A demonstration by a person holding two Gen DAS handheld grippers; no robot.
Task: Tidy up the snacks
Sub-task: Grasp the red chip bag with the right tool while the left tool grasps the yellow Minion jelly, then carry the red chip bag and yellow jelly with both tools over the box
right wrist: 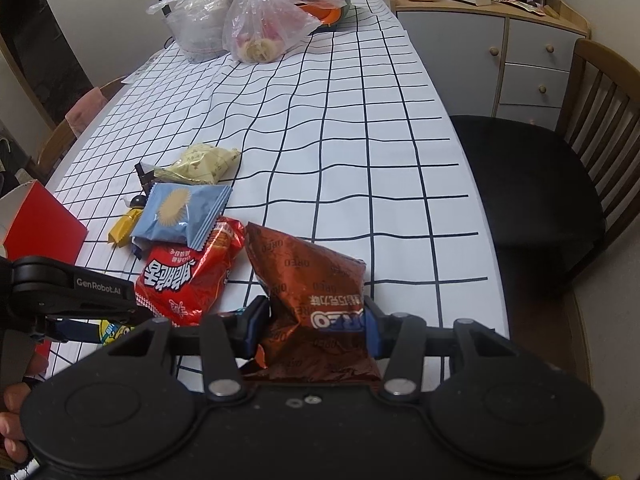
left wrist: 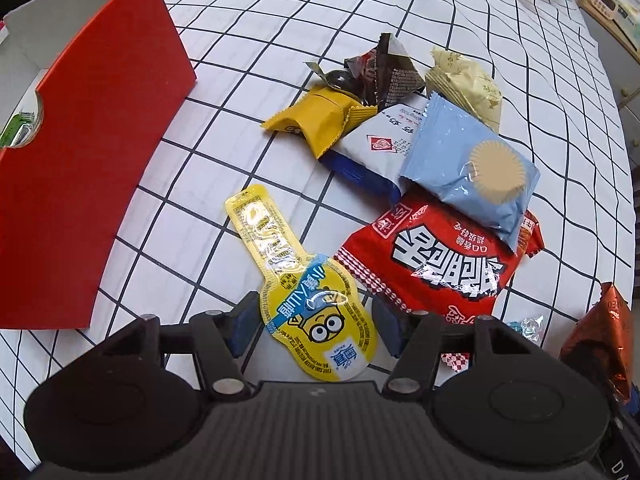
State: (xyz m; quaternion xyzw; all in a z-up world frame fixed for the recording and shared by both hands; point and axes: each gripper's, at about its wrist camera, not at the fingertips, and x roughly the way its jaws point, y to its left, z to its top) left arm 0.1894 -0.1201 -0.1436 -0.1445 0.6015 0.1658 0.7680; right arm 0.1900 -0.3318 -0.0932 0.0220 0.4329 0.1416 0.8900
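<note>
Left gripper [left wrist: 316,326] jaws apparently clear around yellow pouch [left wrist: 316,316]; right gripper [right wrist: 316,328] clenched on Oreo bag [right wrist: 316,288]

I am seeing the box [left wrist: 92,168] lying left of the snack pile [left wrist: 420,152], both resting on the tablecloth [left wrist: 248,32].

— Lying where?
— Flat on checked cloth: yellow spoon-shaped sachet [left wrist: 308,280], red bag [left wrist: 432,256] topped by pale blue packet [left wrist: 468,168], yellow candy [left wrist: 320,120] behind.
— And upright?
— Crumpled brown Oreo bag [right wrist: 316,292]; red box [left wrist: 92,168] at left.
</note>
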